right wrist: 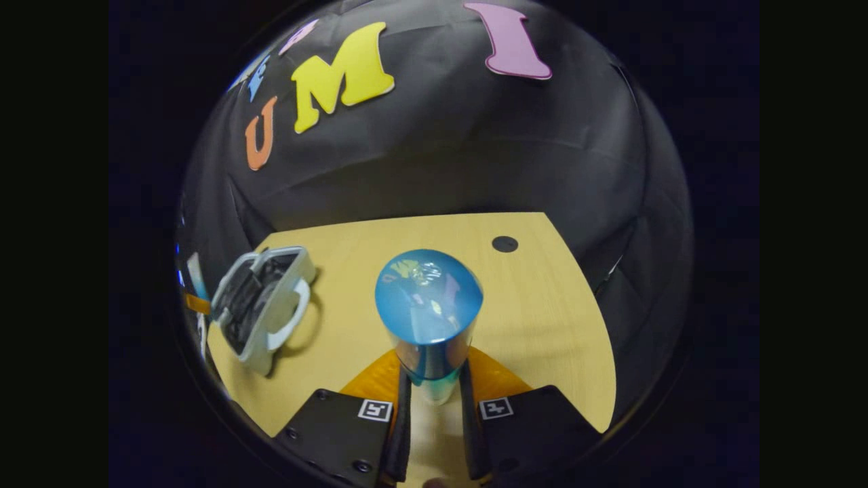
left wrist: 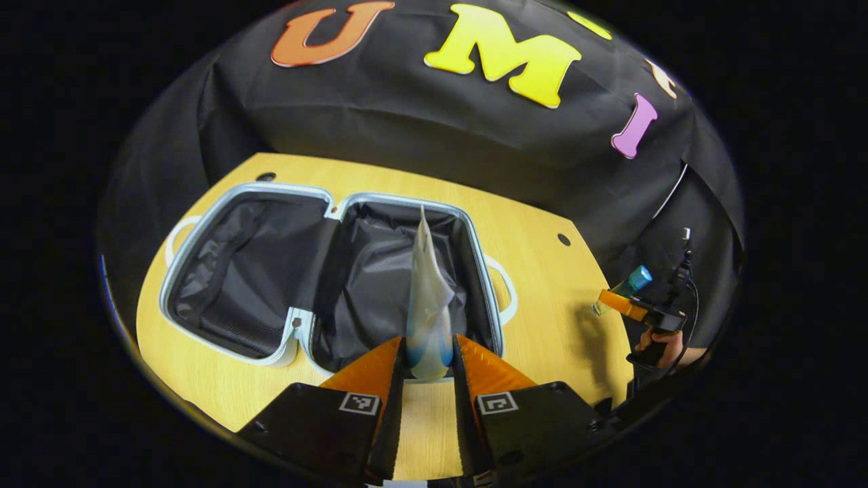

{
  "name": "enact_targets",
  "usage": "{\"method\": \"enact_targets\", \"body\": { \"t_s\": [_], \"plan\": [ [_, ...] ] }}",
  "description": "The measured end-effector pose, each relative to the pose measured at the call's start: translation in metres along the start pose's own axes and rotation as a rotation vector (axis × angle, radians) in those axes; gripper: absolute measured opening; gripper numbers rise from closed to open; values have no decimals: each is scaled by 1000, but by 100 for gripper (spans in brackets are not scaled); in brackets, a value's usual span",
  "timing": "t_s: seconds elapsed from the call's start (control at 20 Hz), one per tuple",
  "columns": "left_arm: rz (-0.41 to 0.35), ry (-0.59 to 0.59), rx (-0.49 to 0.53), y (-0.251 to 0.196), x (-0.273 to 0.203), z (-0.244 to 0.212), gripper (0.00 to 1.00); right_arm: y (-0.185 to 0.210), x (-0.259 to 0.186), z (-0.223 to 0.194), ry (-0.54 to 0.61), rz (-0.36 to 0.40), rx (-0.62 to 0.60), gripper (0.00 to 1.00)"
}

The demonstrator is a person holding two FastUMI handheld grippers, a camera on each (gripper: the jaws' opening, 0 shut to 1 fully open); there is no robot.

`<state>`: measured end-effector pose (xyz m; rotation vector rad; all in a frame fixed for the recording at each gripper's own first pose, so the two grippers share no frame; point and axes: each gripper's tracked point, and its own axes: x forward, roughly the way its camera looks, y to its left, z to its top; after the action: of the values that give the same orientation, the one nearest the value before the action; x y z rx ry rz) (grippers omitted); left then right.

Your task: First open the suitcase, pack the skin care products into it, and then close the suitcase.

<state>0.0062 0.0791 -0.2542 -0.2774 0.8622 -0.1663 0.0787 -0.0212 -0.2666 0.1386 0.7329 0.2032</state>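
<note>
While no label reads clearly, left tool (left wrist: 428, 352) clenches tube (left wrist: 427, 298) over open suitcase (left wrist: 325, 271), right tool (right wrist: 434, 383) grips bottle (right wrist: 428, 312)

Evenly lit from overhead; soft shadows on the table (left wrist: 542, 325), glare on the bottle cap (right wrist: 428, 295), strong fisheye bending toward edges.
</note>
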Motion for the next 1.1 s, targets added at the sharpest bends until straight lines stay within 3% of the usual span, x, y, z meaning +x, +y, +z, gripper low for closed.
{"method": "enact_targets", "body": {
  "t_s": [0.15,0.3,0.45,0.6,0.9,1.1],
  "plan": [
    [-2,221,-17,21,21,-6,38,22,-43,-1,14,62,14,28],
    [-2,399,31,35,46,-4,38,45,-81,-2,15,112,7,27],
    [-48,557,99,39,70,-5,38,56,-109,-1,2,124,17,27],
    [-51,713,73,46,83,-16,38,55,-126,-1,-8,119,56,27],
    [-97,775,-35,24,104,-28,38,37,-145,-7,-11,62,102,27],
    [-86,776,-104,19,108,-34,39,46,-144,-6,-2,77,95,27]
  ]
}}
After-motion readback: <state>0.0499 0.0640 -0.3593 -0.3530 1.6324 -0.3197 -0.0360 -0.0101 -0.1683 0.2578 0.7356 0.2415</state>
